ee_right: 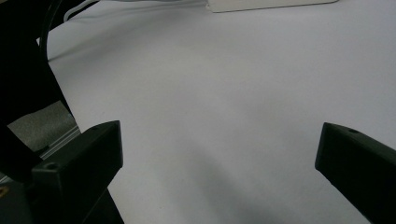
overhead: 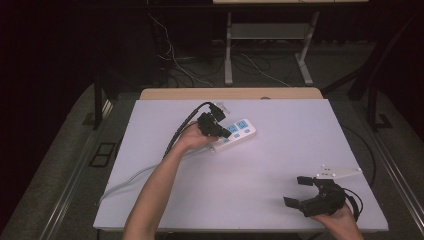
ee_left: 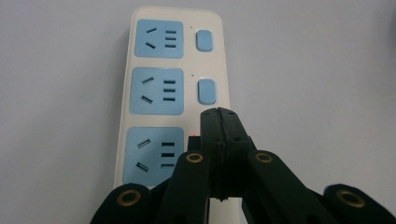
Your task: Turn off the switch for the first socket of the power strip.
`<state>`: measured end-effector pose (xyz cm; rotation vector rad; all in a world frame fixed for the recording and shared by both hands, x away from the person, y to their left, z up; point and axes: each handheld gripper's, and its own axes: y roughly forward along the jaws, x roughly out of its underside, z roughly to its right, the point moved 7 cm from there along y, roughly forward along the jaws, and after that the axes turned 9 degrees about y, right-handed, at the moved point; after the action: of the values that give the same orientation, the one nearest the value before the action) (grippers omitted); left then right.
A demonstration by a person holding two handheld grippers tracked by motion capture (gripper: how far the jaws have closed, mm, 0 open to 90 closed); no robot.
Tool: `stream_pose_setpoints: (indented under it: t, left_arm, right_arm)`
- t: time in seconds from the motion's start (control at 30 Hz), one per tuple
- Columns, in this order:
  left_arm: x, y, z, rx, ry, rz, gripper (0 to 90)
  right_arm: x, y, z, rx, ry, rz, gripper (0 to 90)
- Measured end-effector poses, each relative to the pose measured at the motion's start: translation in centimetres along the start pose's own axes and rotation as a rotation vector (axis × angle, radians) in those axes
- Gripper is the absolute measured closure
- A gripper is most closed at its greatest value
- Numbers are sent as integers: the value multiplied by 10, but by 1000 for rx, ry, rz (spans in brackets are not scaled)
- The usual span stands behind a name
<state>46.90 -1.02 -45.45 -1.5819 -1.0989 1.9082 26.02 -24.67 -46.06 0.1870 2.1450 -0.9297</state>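
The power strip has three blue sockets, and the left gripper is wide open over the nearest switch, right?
Not quite. The white plastic power strip does have three blue sockets, but the left gripper is shut, not wide open. The left gripper view shows its two black jaws pressed together, tips over the spot of the nearest switch. The wide open one is the right gripper, seen in the right gripper view.

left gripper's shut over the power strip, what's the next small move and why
Probably lift straight off. The left gripper, jaws closed together, sits where the nearest switch of the power strip would be, and a red light glows beside it, so the press looks done.
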Motion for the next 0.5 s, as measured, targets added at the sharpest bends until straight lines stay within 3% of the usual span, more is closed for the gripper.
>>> stream_pose_setpoints:
  t: [0.2,0.5]
  left_arm:
    - [6,7,1,10,18,-49,894]
    - [6,8,-1,16,-10,-22,896]
  right_arm:
    - [0,0,0,1,-2,-2,6]
    - [1,1,-1,0,-10,-7,6]
